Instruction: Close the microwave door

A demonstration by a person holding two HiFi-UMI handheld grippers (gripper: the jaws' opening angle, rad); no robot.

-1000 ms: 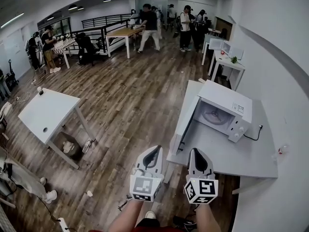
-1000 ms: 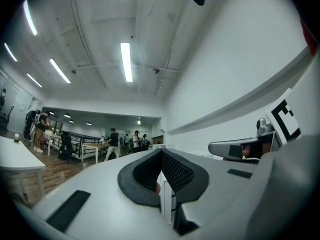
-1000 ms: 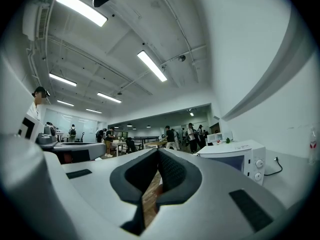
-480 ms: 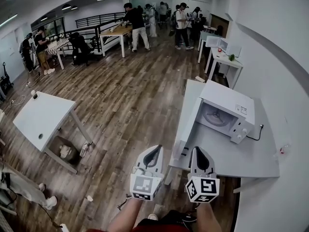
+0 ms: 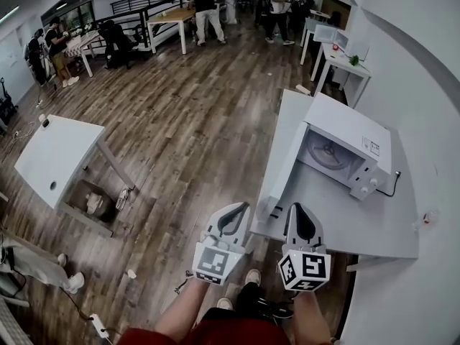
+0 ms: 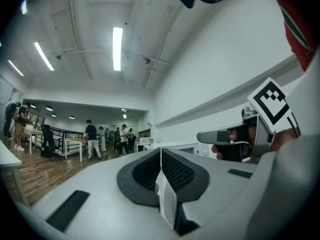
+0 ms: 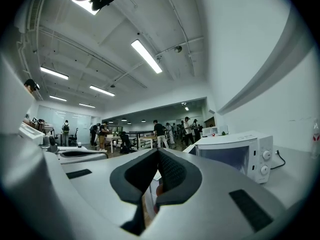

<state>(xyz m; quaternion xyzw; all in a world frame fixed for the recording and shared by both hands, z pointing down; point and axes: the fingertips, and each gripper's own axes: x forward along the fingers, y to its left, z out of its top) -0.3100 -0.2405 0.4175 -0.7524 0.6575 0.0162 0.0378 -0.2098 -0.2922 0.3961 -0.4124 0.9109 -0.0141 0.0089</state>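
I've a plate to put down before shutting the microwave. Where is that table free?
The white table is bare in front of the microwave, between its open door on the left and the wall on the right. Near that wall it is tighter: a small object and the cord.

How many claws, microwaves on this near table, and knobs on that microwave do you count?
Claws: 2, left claw and right claw, both shut and empty
Microwave: 1, door open
Knobs: 2, upper knob and lower knob
Total: 5
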